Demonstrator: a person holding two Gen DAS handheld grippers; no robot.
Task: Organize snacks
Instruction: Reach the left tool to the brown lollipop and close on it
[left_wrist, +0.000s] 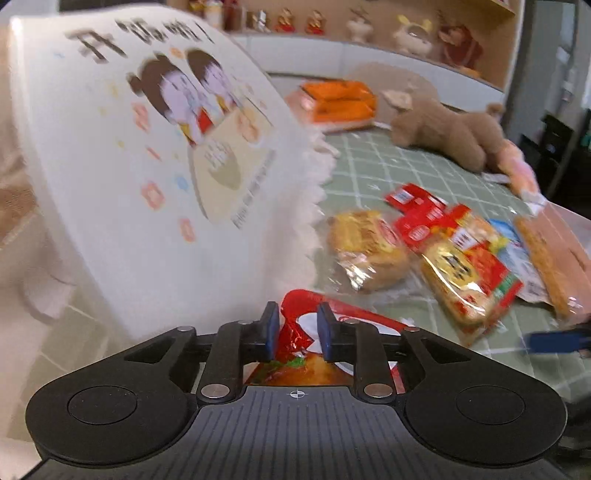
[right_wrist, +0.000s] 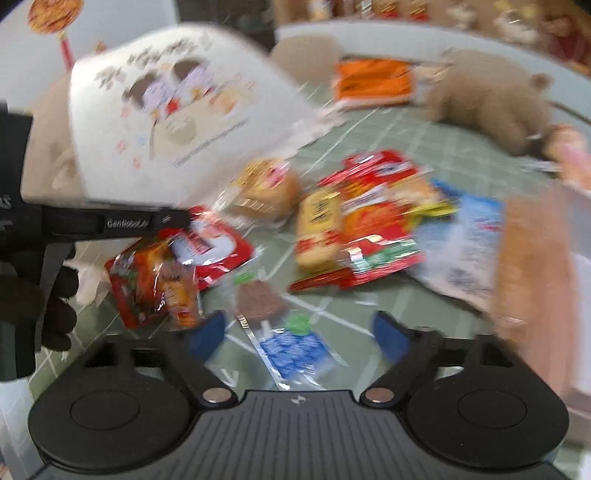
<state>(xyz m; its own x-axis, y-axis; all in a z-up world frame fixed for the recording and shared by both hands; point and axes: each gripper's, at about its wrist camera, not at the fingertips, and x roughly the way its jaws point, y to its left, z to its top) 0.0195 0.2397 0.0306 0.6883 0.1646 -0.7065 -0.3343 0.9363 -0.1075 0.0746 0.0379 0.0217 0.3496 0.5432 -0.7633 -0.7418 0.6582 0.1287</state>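
Observation:
My left gripper (left_wrist: 297, 334) is shut on a red snack packet (left_wrist: 295, 341) and holds it just above the green checked tablecloth, next to a white box with a cartoon print (left_wrist: 147, 147). The right wrist view shows that packet (right_wrist: 166, 269) hanging from the left gripper (right_wrist: 162, 221). My right gripper (right_wrist: 299, 332) is open and empty above a chocolate ice-lolly sweet with a blue wrapper (right_wrist: 280, 325). A pile of snacks lies further back: a bun in clear wrap (left_wrist: 365, 251), red packets (left_wrist: 424, 214) and yellow biscuit packs (left_wrist: 465, 280).
A brown plush bear (left_wrist: 447, 133) and an orange pack (left_wrist: 336, 99) lie at the far side of the table. A pink tray (right_wrist: 535, 266) stands at the right. Shelves with figurines run along the back wall. The tablecloth (left_wrist: 388, 166) shows between the things.

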